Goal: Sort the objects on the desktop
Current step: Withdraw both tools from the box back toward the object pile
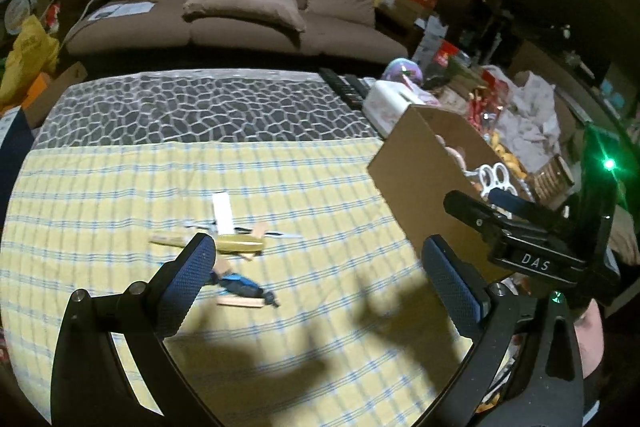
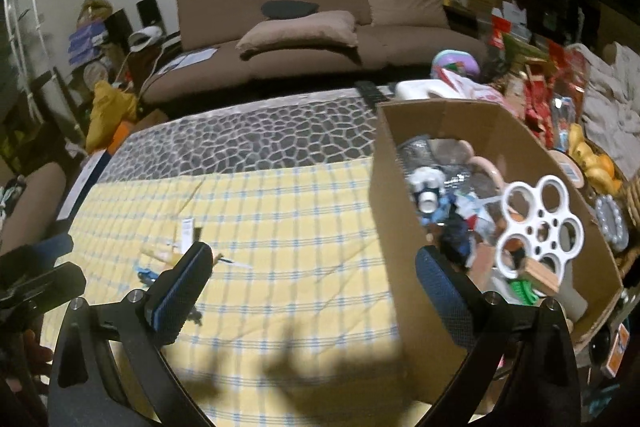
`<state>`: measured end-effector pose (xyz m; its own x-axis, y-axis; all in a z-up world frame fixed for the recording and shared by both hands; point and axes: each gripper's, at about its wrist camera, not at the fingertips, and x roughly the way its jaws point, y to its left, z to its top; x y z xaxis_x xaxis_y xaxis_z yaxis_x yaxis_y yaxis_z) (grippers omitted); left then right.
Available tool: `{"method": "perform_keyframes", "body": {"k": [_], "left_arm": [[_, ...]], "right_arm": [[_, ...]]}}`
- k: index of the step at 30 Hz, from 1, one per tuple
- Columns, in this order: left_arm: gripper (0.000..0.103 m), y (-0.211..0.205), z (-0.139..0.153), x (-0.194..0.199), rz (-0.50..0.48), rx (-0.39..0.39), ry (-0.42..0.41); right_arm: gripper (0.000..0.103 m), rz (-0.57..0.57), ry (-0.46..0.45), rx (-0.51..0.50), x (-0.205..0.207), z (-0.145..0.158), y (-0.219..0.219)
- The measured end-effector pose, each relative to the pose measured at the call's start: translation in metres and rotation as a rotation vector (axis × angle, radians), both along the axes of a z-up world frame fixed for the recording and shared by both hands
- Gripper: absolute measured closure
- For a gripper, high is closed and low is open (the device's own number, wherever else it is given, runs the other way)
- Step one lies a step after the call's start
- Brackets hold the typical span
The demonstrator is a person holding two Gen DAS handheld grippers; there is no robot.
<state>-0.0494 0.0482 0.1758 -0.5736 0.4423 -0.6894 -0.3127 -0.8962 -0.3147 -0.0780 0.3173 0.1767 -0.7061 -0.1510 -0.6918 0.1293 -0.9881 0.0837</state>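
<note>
Beside the cardboard box (image 2: pixel 404 211), both your grippers, left (image 1: pixel 320 279) and right (image 2: pixel 312 287), hang with fingers spread and empty; reach next for the leftover clutter (image 1: pixel 232 247).

So we've got two wrist cams, both tilted down over the yellow checked cloth (image 1: pixel 280 187), facing the brown sofa (image 1: pixel 240 7). Ours on the left sits close beside the cardboard box (image 1: pixel 424 179); the right one peers into it. Both share cloth, box and sofa.

Open left gripper (image 1: pixel 320 267) above yellow checked cloth (image 1: pixel 300 187)
</note>
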Motion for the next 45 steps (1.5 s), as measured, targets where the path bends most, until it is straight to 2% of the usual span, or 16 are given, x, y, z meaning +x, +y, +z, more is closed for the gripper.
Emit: {"method": "perform_keyframes", "body": {"k": [12, 18, 33, 40, 45], "left_arm": [[0.000, -0.054, -0.036, -0.006, 0.077, -0.059, -0.055], [0.000, -0.068, -0.058, -0.008, 0.098, -0.104, -0.080], [0.000, -0.082, -0.102, -0.015, 0.124, -0.150, -0.156], [0.000, -0.086, -0.117, -0.010, 0.158, -0.204, -0.172], [0.000, -0.091, -0.125, -0.004, 0.218, -0.254, -0.174]], "right_arm": [[0.000, 0.067, -0.058, 0.016, -0.012, -0.018, -0.044], [0.000, 0.086, -0.095, 0.015, -0.019, -0.030, -0.057], [0.000, 0.124, -0.182, 0.039, -0.028, -0.065, -0.078], [0.000, 0.141, -0.230, 0.048, -0.027, -0.095, -0.079], [0.000, 0.137, -0.280, 0.028, -0.019, -0.123, -0.074]]}}
